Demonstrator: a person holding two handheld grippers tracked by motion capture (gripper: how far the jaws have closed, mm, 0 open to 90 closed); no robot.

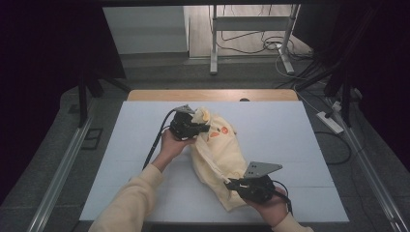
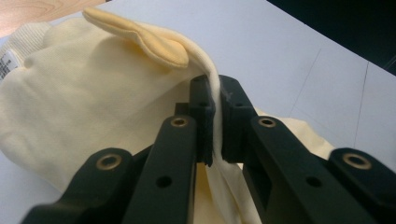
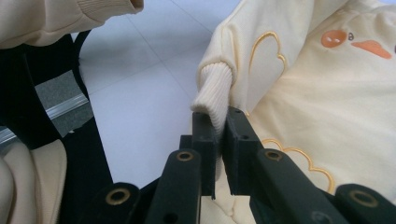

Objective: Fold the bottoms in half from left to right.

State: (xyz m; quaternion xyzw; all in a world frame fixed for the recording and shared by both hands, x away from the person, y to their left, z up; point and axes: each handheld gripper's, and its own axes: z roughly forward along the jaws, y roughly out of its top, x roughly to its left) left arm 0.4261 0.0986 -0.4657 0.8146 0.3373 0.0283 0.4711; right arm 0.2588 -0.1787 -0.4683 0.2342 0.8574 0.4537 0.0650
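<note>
A pale yellow child's sweatshirt [image 1: 218,153] with an orange duck print lies bunched on the white table [image 1: 290,140]. My left gripper [image 1: 199,126] is shut on a fold of the sweatshirt [image 2: 84,93] near its top; in the left gripper view the cloth runs pinched between the jaws of the left gripper [image 2: 215,126], below a yellow flap [image 2: 154,44]. My right gripper [image 1: 231,182] is shut on the sweatshirt's ribbed cuff [image 3: 214,95] at the garment's near end; the right gripper [image 3: 218,140] has its jaws clamped on the cuff.
A wooden strip [image 1: 212,94] runs along the table's far edge. Beyond it stand a metal frame [image 1: 251,34] and cables on the floor. A power strip [image 1: 329,122] lies to the right of the table. Bare white surface spreads left and right of the garment.
</note>
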